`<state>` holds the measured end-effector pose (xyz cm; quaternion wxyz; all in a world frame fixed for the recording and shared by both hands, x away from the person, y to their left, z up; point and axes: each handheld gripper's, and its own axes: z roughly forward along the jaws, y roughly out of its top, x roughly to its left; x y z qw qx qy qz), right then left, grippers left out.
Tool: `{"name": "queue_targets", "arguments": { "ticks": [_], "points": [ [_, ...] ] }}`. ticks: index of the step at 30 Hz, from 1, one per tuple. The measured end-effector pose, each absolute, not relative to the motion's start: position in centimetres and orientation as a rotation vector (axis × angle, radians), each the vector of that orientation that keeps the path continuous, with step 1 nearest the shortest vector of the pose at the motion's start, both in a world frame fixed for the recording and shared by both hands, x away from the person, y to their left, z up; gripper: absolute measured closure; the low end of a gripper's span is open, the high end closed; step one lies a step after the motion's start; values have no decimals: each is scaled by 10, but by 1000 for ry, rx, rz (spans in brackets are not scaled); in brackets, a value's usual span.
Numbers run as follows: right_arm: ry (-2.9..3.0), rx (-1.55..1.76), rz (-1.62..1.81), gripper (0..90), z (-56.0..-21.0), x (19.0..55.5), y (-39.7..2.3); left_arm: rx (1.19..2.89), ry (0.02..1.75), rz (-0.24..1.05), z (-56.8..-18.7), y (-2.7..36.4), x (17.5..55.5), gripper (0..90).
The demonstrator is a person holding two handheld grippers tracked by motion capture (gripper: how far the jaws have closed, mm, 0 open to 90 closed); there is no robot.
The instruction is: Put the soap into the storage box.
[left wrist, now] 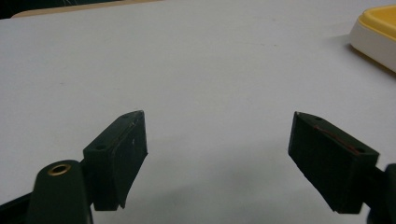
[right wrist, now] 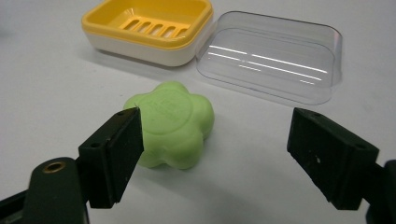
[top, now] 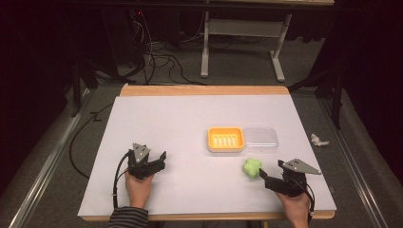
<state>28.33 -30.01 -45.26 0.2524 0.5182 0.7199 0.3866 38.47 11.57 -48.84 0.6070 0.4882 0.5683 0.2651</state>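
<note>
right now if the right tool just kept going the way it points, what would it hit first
Most likely the green flower-shaped soap, lying just ahead of the open right tool and nearer its left jaw. Beyond the soap lie the yellow soap dish and its clear lid.

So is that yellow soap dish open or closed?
Open: the soap dish is uncovered and empty, its clear lid beside it; the green soap lies outside.

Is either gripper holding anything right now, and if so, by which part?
Nothing is held. The right gripper stands open near the green soap, pads clear of it; the left gripper is open over bare table.
</note>
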Motion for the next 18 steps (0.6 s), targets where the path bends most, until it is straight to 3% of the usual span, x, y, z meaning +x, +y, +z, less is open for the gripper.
{"name": "queue_targets", "arguments": {
  "ticks": [18],
  "points": [
    [2116, 1355, 969, 206, -460, 305, -265, 1130, 1310, 612, -488, 116, 384, 199]
  ]
}}
